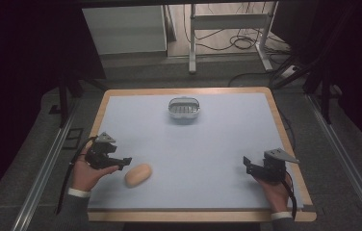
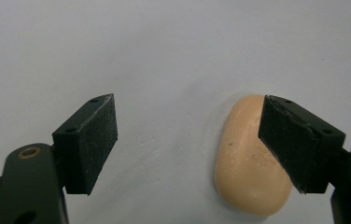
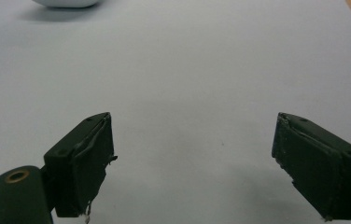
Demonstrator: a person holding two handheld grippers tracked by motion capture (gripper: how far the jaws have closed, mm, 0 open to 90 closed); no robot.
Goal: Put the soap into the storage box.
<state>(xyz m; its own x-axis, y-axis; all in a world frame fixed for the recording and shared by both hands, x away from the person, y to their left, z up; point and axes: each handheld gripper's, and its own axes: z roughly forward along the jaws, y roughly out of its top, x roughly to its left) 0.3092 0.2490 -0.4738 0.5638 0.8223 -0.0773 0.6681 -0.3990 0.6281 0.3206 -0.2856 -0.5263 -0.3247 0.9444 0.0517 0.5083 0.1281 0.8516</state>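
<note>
Peach-coloured oval soap bar (image 1: 137, 174) lies near the table's (image 1: 217, 144) front-left corner, just beside your left gripper (image 1: 122, 164), jaws apart. Likely hard and slippery; pinch across its narrow middle. Your right gripper (image 1: 246, 162) gapes empty.

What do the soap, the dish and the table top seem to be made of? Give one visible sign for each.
Soap: probably a solid bar, matte peach, with rounded edges and no shine.
Dish: looks like metal or glossy plastic; pale grey, with a ribbed inside.
Table top: a smooth, matte, pale blue sheet within a light wooden border that shows grain colour.
</note>
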